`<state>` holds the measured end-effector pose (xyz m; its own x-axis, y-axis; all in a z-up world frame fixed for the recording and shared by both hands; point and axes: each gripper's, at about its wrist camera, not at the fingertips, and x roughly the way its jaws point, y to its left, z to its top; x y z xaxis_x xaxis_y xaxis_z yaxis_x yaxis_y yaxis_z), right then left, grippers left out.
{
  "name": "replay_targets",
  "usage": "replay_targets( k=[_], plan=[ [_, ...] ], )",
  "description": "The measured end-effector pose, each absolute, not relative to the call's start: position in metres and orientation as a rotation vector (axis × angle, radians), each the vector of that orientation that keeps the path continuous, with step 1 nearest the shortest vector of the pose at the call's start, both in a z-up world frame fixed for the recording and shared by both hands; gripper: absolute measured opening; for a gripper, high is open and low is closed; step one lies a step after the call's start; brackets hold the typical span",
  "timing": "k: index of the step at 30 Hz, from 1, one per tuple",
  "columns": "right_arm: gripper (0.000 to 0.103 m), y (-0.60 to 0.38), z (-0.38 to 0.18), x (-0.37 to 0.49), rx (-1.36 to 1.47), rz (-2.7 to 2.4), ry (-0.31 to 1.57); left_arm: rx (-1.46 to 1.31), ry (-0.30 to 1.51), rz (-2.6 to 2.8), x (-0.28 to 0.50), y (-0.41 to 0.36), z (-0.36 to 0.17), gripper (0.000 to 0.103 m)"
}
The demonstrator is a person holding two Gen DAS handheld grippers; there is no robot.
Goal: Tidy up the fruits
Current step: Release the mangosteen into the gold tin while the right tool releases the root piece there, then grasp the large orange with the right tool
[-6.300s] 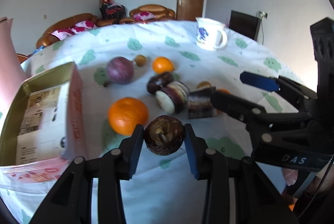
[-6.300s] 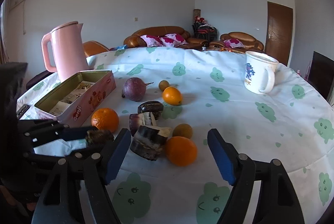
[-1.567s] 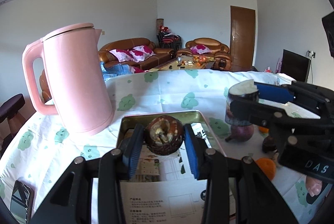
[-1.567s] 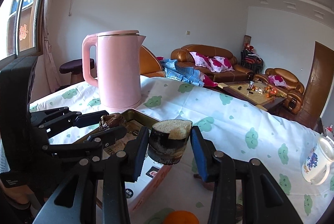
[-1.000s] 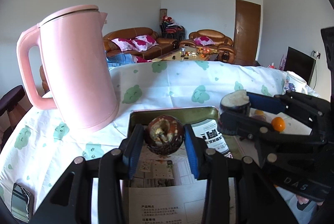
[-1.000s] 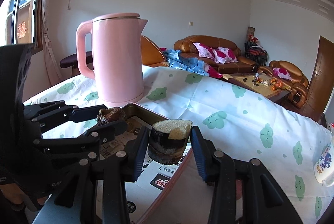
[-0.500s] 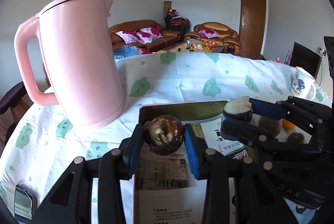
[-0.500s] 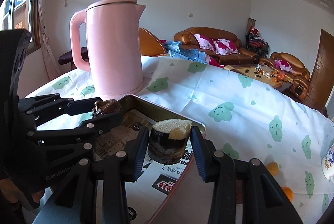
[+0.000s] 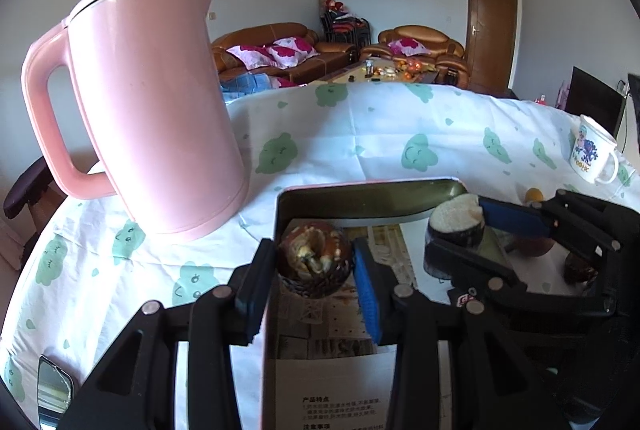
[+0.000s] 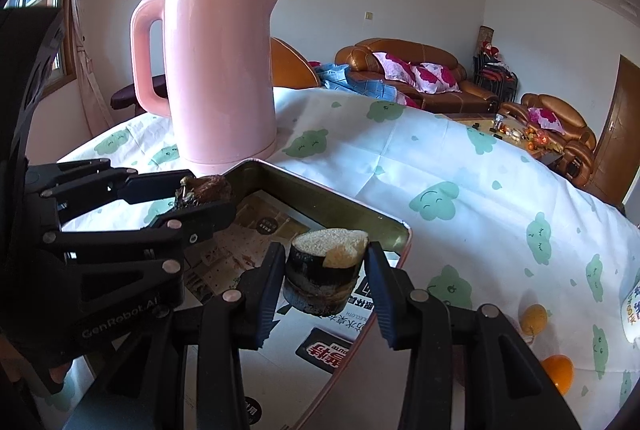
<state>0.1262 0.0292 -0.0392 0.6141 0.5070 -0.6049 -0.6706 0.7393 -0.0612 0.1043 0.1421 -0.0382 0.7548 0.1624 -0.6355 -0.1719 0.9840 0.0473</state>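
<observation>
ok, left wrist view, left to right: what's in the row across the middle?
pink kettle → dark round fruit held by left gripper → cut dark fruit piece held by right gripper → white mug

A tall pink plastic kettle (image 9: 152,101) stands on the bench (image 9: 392,145), left of and behind the open rectangular metal tin (image 9: 360,195); a white printed mug (image 9: 592,155) sits far right.

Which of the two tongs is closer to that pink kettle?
Left. The left tongs hang over the tin's kettle-side edge, close to the pink kettle; the right tongs hang over the tin's opposite side.
</observation>
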Motion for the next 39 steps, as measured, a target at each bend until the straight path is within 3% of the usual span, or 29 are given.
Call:
replay_targets(
  k=[15, 18, 23, 26, 39],
  plan=[
    [0.045, 0.031, -0.043, 0.129, -0.290, 0.681, 0.630, -0.023, 0.700, 0.202, 0.107, 0.145, -0.040, 0.043],
    [0.056, 0.026, -0.039, 0.128, -0.278, 0.646, 0.614, -0.049, 0.679, 0.229, 0.101, 0.150, -0.036, 0.055],
    [0.067, 0.009, -0.025, 0.121, -0.216, 0.642, 0.593, -0.101, 0.595, 0.268, 0.083, 0.154, -0.024, 0.090],
    [0.068, -0.009, -0.016, 0.110, -0.208, 0.627, 0.572, -0.137, 0.546, 0.235, 0.069, 0.151, -0.016, 0.101],
    [0.069, -0.166, -0.018, 0.064, -0.133, 0.357, 0.568, -0.042, 0.491, -0.017, 0.037, 0.046, -0.010, 0.102]
  ],
)
